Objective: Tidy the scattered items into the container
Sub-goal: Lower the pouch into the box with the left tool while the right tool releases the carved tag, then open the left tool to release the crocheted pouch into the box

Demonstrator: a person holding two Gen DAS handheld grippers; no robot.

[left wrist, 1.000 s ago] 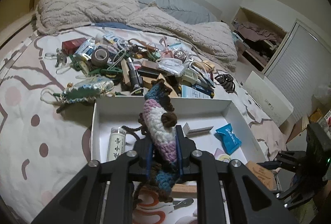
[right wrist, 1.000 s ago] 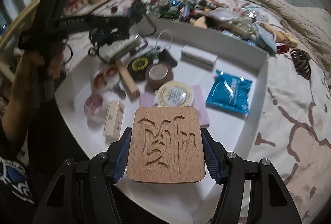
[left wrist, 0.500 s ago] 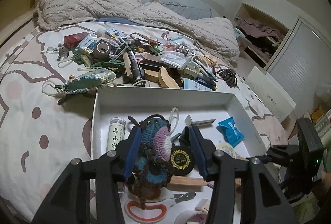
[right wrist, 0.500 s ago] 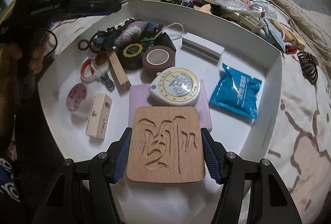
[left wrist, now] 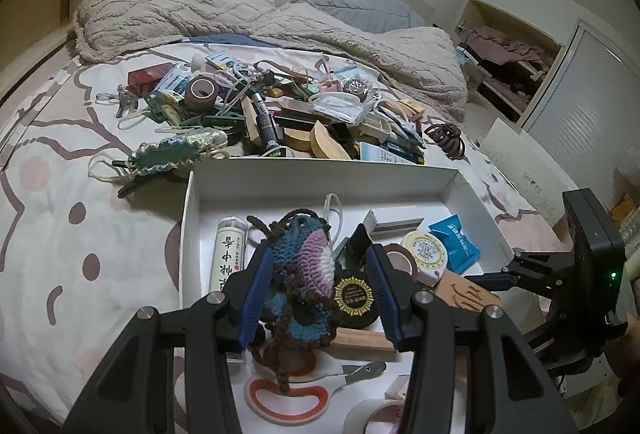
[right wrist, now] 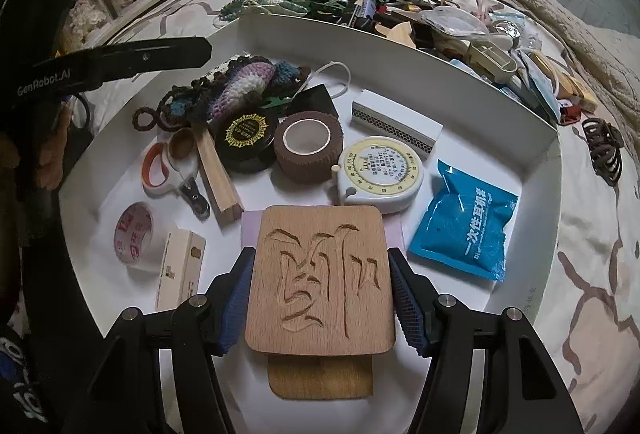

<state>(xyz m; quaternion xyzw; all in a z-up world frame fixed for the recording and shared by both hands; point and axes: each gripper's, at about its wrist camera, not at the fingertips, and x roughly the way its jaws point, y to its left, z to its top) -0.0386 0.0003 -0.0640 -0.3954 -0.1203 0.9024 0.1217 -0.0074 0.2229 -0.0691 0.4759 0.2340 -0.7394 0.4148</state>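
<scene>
Between the blue-padded fingers (right wrist: 240, 298) sits a light brown wooden plaque (right wrist: 320, 278) carved with a character. Beyond them a white box (right wrist: 400, 45) holds a blue sachet (right wrist: 464, 218), a brown tape roll (right wrist: 308, 145) and a blue, purple and brown crochet piece (right wrist: 236, 85). The bed sheet (left wrist: 60, 201) is cream with pinkish-brown spots.

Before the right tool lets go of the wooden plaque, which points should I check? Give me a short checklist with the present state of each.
1. Wooden plaque is clamped between the right tool pads: ok.
2. Plaque is above the white box, not the bed: ok.
3. Left tool is open, with the crochet pouch lying in the box: ok.
4. Landing spot is free: not ok, a pink pad and the tape measure lie just beyond it.
5. Plaque touches the box floor: cannot tell.
6. Left tool is out of the drop path: ok, it is at the far left.
</scene>
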